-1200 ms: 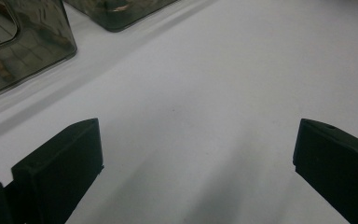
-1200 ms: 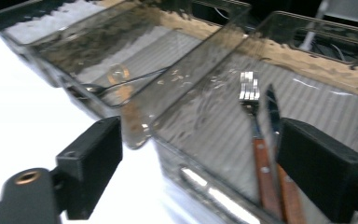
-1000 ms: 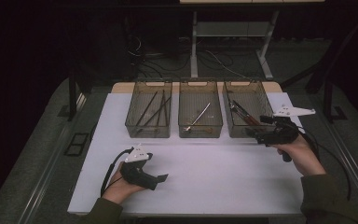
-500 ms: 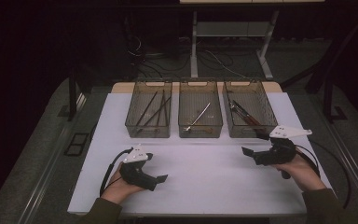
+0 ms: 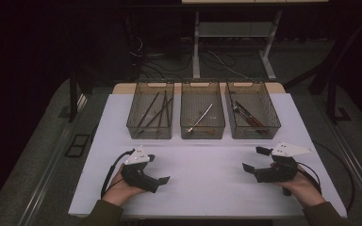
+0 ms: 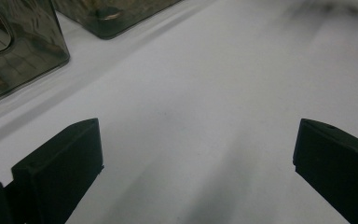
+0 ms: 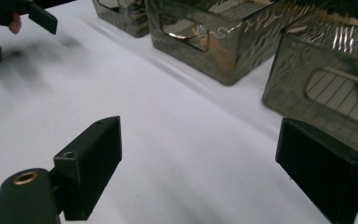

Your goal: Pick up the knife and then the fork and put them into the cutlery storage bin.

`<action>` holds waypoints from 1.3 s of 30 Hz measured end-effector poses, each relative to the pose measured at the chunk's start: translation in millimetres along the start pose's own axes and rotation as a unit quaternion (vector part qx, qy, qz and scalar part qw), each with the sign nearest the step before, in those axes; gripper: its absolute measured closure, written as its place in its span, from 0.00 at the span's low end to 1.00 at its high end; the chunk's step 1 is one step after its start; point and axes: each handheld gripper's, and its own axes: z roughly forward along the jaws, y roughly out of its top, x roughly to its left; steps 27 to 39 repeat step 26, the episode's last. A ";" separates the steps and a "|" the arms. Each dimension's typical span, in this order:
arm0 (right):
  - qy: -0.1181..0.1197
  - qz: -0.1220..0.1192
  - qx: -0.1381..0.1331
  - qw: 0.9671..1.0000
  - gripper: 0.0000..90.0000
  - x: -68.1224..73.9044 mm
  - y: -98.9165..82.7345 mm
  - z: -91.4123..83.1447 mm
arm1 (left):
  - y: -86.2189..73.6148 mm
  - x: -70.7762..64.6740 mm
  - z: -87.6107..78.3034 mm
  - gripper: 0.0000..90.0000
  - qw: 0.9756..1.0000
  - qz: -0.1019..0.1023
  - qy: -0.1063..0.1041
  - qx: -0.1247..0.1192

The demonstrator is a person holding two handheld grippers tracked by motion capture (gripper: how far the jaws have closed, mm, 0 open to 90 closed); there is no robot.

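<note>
Both grippers rest low over the white table top (image 5: 202, 188), one in each of the person's hands. My left gripper (image 5: 159, 168) sits at the front left, jaws spread wide and pointing right. In the left gripper view its jaws (image 6: 198, 168) frame bare white surface. My right gripper (image 5: 253, 159) sits at the front right, jaws wide apart and pointing left. In the right gripper view nothing lies between its jaws (image 7: 205, 168). The left gripper (image 7: 28, 14) also appears far off at the upper left of that view.
Three smoky see-through bins stand in a row at the back. The left bin (image 5: 150, 133) holds long dark rods, the middle bin (image 5: 202, 133) a silver tool, the right bin (image 5: 257, 133) dark-handled tools. Bin walls (image 7: 205, 42) rise ahead of the right gripper.
My right gripper has come back from beside the right bin toward the front of the table and sunk lower. The left gripper has stayed put.
</note>
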 end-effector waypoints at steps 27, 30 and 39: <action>-0.001 -0.004 0.020 1.000 0.15 0.6 -30.4 -0.1 | -0.3 -1.6 1.4 0.00 1.000 0.004 -0.004 0.004; -0.001 -0.004 0.020 1.000 0.15 0.6 -30.4 -0.1 | -0.3 -1.6 1.4 0.00 1.000 0.004 -0.004 0.004; -0.001 -0.004 0.020 1.000 0.15 0.6 -30.4 -0.1 | -0.3 -1.6 1.4 0.00 1.000 0.004 -0.004 0.004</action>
